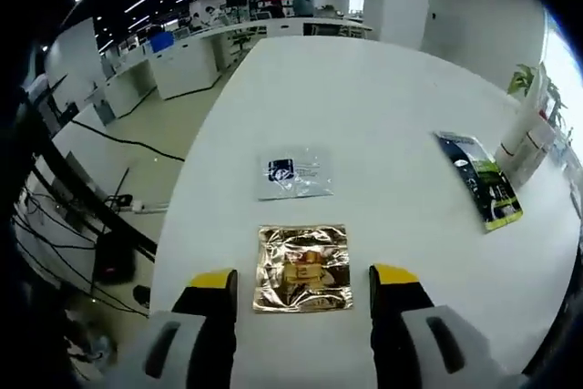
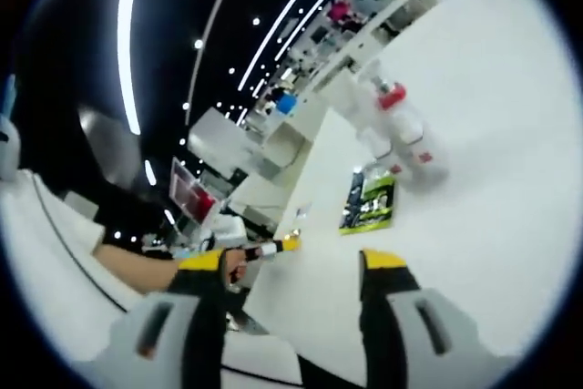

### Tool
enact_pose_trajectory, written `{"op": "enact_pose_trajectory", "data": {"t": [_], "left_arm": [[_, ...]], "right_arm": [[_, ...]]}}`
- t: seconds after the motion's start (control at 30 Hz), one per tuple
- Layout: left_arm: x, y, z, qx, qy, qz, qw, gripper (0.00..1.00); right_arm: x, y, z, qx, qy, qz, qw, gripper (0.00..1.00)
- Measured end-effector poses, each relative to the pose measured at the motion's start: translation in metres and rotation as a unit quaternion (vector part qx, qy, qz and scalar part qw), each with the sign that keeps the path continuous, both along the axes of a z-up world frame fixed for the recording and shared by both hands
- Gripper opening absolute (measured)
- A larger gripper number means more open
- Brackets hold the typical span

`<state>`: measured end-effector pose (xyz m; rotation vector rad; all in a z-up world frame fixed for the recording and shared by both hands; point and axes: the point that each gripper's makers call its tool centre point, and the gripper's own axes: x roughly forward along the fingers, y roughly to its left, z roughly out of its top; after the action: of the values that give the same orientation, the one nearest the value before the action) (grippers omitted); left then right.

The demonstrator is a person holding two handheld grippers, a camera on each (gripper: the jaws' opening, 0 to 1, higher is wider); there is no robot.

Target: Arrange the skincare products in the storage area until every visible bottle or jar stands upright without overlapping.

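Gold sachet (image 1: pixel 302 269) between parted jaws.

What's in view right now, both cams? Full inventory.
table: 1, white, under everything
gold sachet: 1, gold foil, flat between the left gripper's jaws
clear sachet: 1, clear with dark label, beyond the gold sachet
green packet: 1, green and black, flat, towards the bottles
bottles: small cluster, white with red, blurred, past the green packet
desks: white rows, background
left gripper: yellow tips, open
right gripper: yellow tips, open
sleeve: white
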<state>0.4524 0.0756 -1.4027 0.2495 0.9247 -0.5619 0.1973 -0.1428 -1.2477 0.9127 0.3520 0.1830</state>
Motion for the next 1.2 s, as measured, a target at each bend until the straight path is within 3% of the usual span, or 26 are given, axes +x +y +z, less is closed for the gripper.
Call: {"op": "enact_pose_trajectory", "data": {"t": [0.13,0.2,0.33,0.4,0.57,0.7,0.83,0.93,1.03,1.13,1.2], "left_arm": [[-0.001,-0.003,0.003,-0.002,0.003,-0.019,0.9998,0.40],[-0.001,-0.001,0.003,-0.001,0.004,-0.013,0.9999,0.40],[-0.002,-0.001,0.004,-0.003,0.004,-0.018,0.9998,0.37],[-0.007,-0.005,0.004,-0.001,0.014,-0.046,0.9988,0.36],[-0.011,-0.006,0.006,-0.005,0.020,-0.051,0.9985,0.35],[-0.017,-0.010,0.008,-0.012,0.024,-0.049,0.9984,0.34],[-0.020,-0.021,0.018,-0.038,0.010,-0.059,0.9975,0.34],[-0.030,-0.036,0.033,-0.079,0.001,-0.073,0.9942,0.34],[-0.052,-0.056,0.058,-0.136,0.002,-0.091,0.9865,0.34],[-0.069,-0.070,0.072,-0.157,-0.004,-0.111,0.9812,0.34],[-0.095,-0.087,0.090,-0.171,-0.012,-0.148,0.9739,0.34]], "right_arm": [[-0.001,0.008,-0.005,-0.005,0.008,0.010,0.9999,0.56],[-0.003,0.009,-0.001,-0.017,0.003,0.011,0.9998,0.56],[-0.004,0.005,0.000,-0.006,-0.001,-0.005,1.0000,0.56],[-0.005,0.006,-0.003,0.000,0.000,-0.003,1.0000,0.56],[-0.005,0.017,-0.010,-0.010,0.017,0.037,0.9991,0.55],[0.000,0.014,0.001,-0.022,0.006,0.045,0.9987,0.55],[0.008,0.017,0.002,-0.011,0.000,0.050,0.9987,0.55],[0.014,0.028,-0.002,-0.011,0.006,0.075,0.9971,0.55],[0.020,0.034,0.005,-0.017,-0.005,0.090,0.9958,0.54],[0.025,0.035,0.011,-0.016,-0.013,0.087,0.9960,0.53],[0.030,0.036,0.016,0.009,-0.022,0.078,0.9967,0.51]]}}
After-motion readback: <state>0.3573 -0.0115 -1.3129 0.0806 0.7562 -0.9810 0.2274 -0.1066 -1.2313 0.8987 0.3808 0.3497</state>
